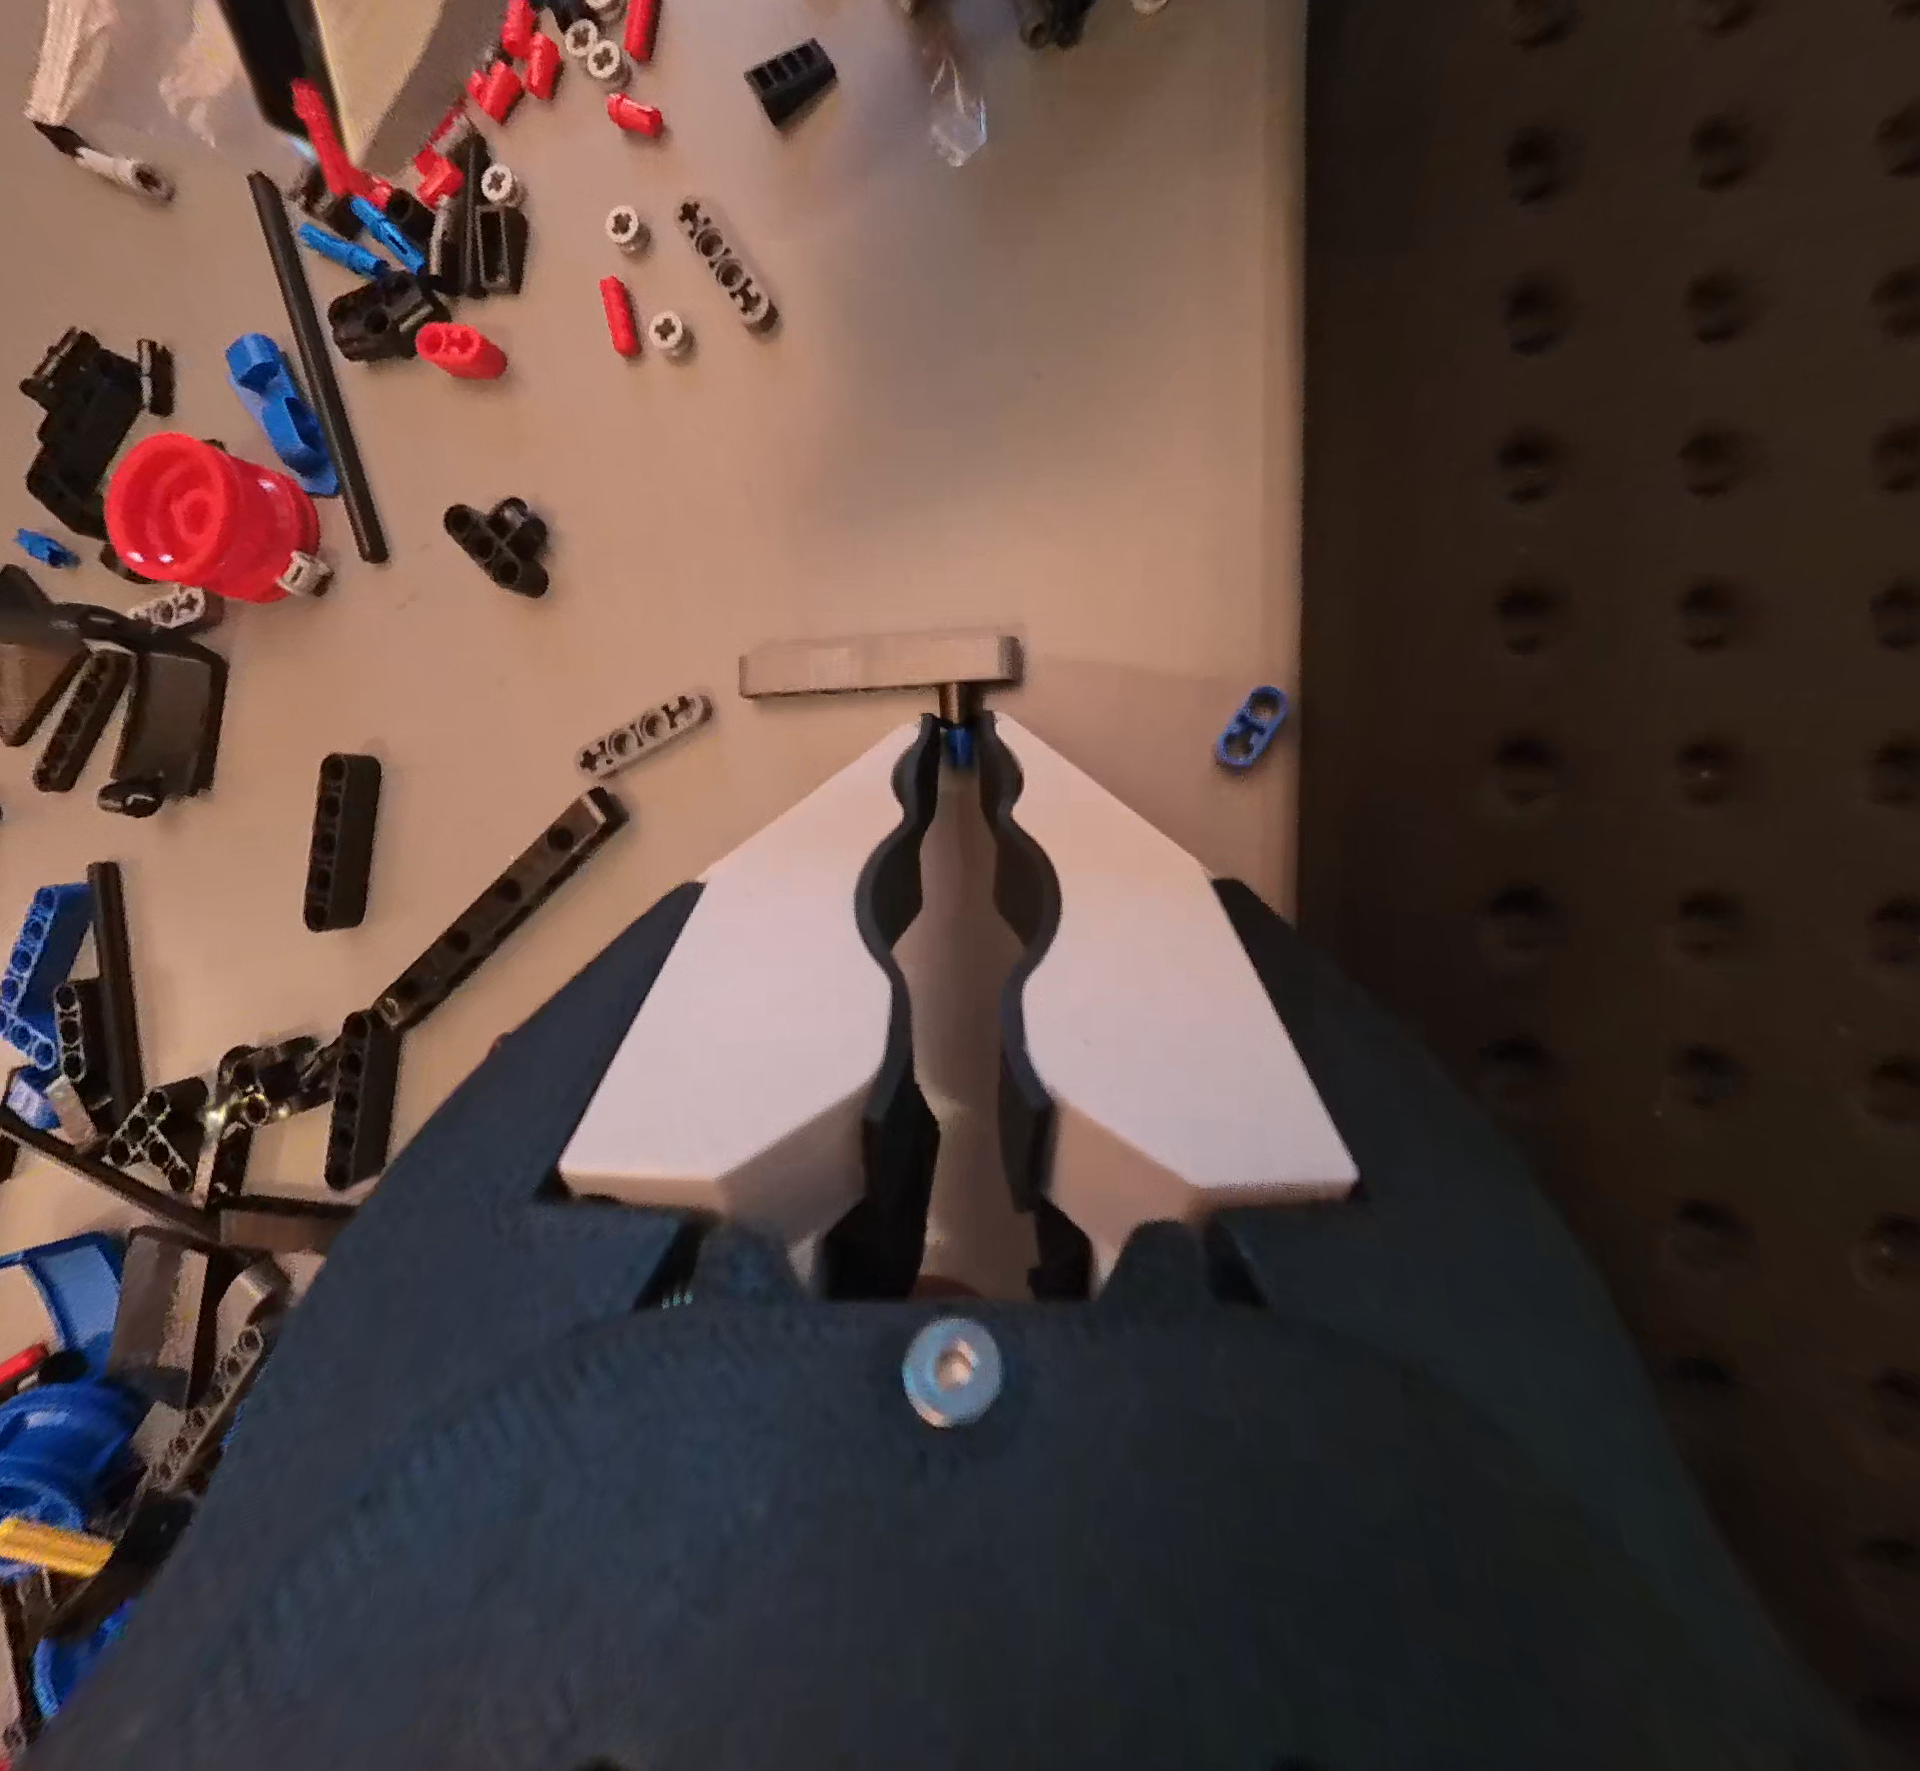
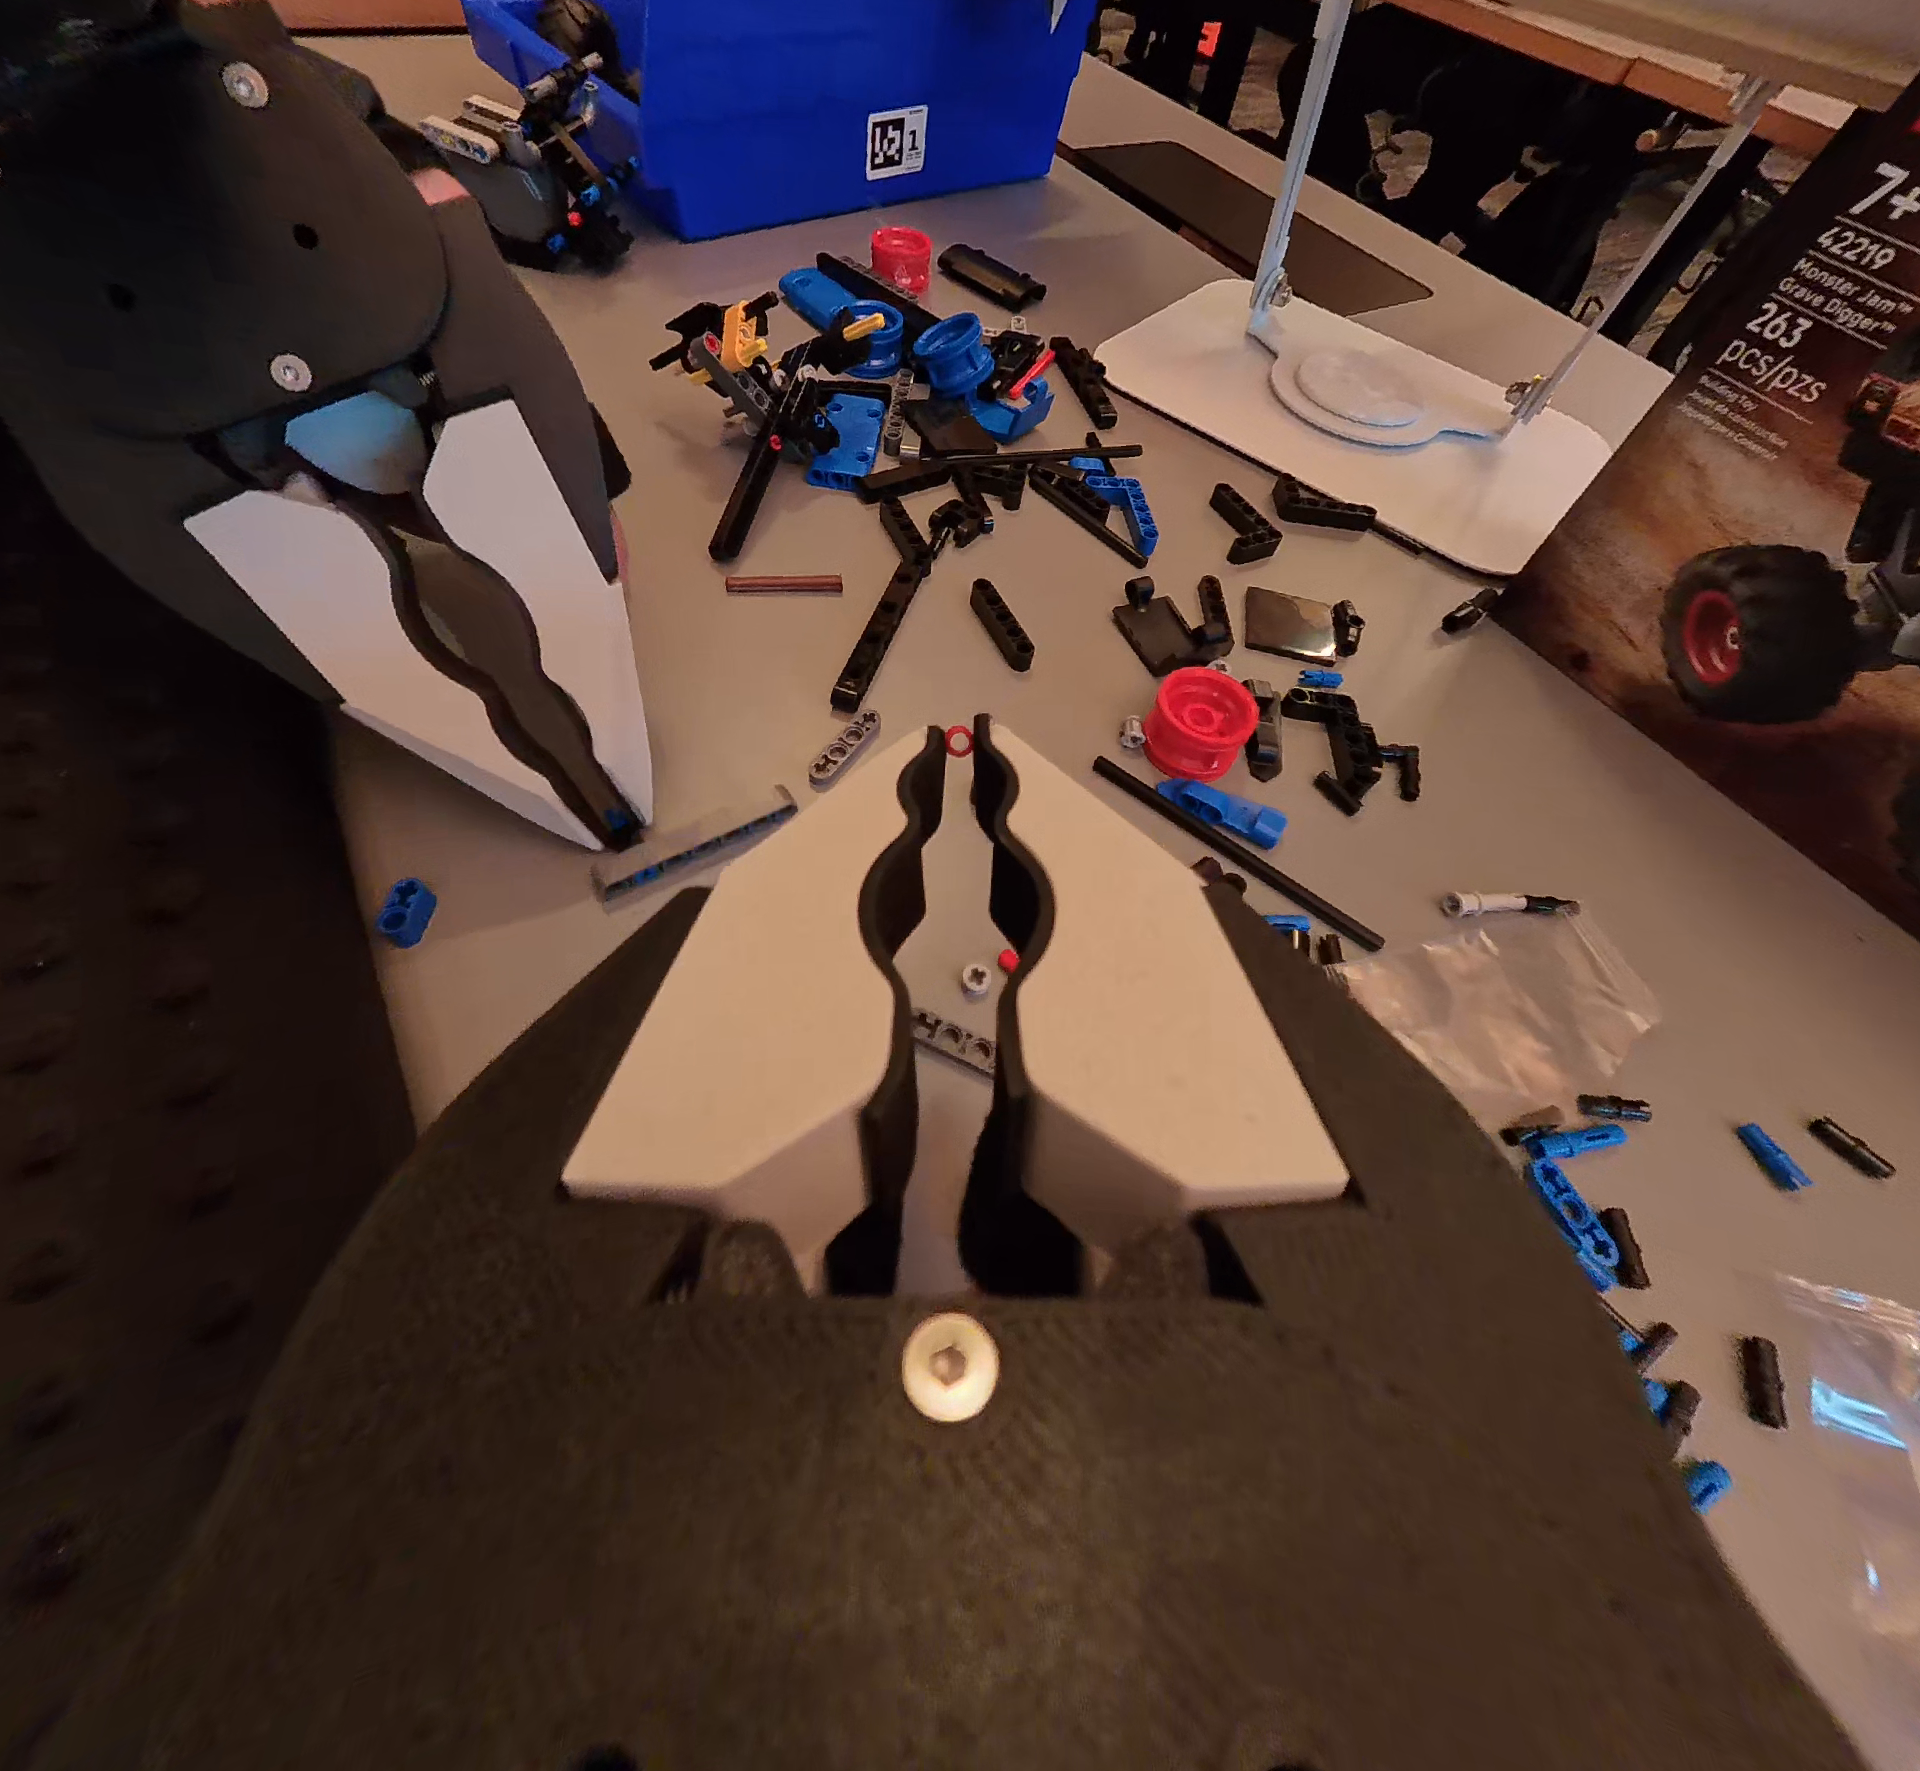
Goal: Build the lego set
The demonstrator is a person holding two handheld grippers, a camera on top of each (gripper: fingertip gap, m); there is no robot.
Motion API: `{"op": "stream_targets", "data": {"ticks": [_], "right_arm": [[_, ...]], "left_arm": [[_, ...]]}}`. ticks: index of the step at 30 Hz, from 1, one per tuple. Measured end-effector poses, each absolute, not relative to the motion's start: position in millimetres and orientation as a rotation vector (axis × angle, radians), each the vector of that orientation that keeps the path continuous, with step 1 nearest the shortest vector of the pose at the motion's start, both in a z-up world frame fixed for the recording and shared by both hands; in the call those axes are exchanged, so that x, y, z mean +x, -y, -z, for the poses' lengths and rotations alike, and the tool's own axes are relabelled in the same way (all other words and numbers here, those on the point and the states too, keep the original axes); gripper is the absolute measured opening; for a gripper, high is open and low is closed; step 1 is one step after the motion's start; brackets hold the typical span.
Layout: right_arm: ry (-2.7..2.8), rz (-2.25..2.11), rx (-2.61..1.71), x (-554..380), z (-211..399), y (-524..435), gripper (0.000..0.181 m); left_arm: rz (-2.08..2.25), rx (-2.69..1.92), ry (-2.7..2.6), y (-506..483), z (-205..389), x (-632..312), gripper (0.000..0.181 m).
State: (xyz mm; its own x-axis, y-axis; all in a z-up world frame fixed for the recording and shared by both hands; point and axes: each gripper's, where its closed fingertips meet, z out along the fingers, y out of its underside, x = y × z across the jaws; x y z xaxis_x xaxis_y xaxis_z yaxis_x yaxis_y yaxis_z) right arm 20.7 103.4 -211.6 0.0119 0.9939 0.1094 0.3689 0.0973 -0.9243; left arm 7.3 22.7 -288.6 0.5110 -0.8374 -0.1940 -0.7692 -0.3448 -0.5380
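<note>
My left gripper [image 1: 958,734] is shut on a small blue pin [image 1: 958,747]. The pin's dark end meets a grey beam [image 1: 881,665] that lies on the table. In the right wrist view the left gripper [image 2: 621,822] points down at the same grey beam [image 2: 696,854], blue pin at its tips. My right gripper [image 2: 958,734] is shut on a small red round piece [image 2: 958,740] and hovers above the table, just right of the beam. Loose black, blue and red pieces [image 2: 935,433] lie scattered beyond.
A blue bin [image 2: 831,59] stands at the back, a white stand base [image 2: 1351,433] and the set's box [image 2: 1766,474] to the right. A red wheel hub [image 2: 1195,719], a plastic bag [image 2: 1496,1004] and a small blue link [image 1: 1250,726] lie nearby. The table edge [image 1: 1301,474] borders dark floor. Left tips to right tips: about 11 cm. My left gripper is the nearer one to the small blue link [image 1: 1250,726]: about 5 cm, against 15 cm. It is also in sight in the right wrist view [image 2: 405,910].
</note>
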Motion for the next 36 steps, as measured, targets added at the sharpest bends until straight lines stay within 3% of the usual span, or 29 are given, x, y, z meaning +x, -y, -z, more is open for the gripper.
{"op": "stream_targets", "data": {"ticks": [6,13,19,28,36], "right_arm": [[1.51,-0.905,-1.41,20,212,-102,0.003],[1.511,-0.908,-1.404,20,211,-101,0.003],[1.513,-0.916,-1.398,21,210,-99,0.003],[1.569,-0.92,-1.402,21,218,-93,0.003],[1.597,-0.913,-1.391,21,221,-90,0.003]], "left_arm": [[0.265,-2.271,-1.244,-15,283,-4,0.026],[0.291,-2.341,-1.04,-36,281,2,0.03],[0.269,-2.359,-1.01,-45,284,10,0.015],[0.281,-2.357,-1.005,-48,285,13,0.02],[0.174,-2.324,-0.981,-60,288,13,0.005]]}}
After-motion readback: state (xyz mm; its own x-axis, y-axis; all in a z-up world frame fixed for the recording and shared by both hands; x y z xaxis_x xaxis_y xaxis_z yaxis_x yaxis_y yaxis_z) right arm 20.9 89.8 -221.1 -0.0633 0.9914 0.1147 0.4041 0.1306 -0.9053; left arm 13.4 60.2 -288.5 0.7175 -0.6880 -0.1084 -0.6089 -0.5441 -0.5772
